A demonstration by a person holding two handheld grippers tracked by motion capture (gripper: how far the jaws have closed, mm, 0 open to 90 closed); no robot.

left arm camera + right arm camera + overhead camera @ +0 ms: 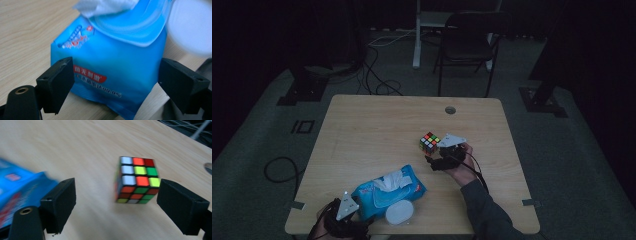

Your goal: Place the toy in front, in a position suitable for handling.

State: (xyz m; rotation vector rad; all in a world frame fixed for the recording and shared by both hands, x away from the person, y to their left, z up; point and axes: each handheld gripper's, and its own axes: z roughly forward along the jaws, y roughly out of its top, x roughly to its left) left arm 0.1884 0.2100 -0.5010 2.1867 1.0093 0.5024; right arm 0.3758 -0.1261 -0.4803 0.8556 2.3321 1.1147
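Observation:
A blue pack of wet wipes (387,192) lies near the table's front left, with a white tissue sticking out of its top. In the left gripper view the pack (112,57) sits between the jaws of my left gripper (116,75), which stands open, its pads beside the pack's near end and not pressing on it. From above, that left gripper (354,215) is at the front table edge. A colourful puzzle cube (429,142) stands mid-table. My right gripper (435,159) is open just short of the cube (136,180), and nothing is gripped between its jaws (117,195).
A round white lid (399,212) lies against the pack's right side near the front edge. The wooden table (377,125) has a cable hole (450,110) at the back. A dark chair (467,40) and floor cables (377,75) lie behind.

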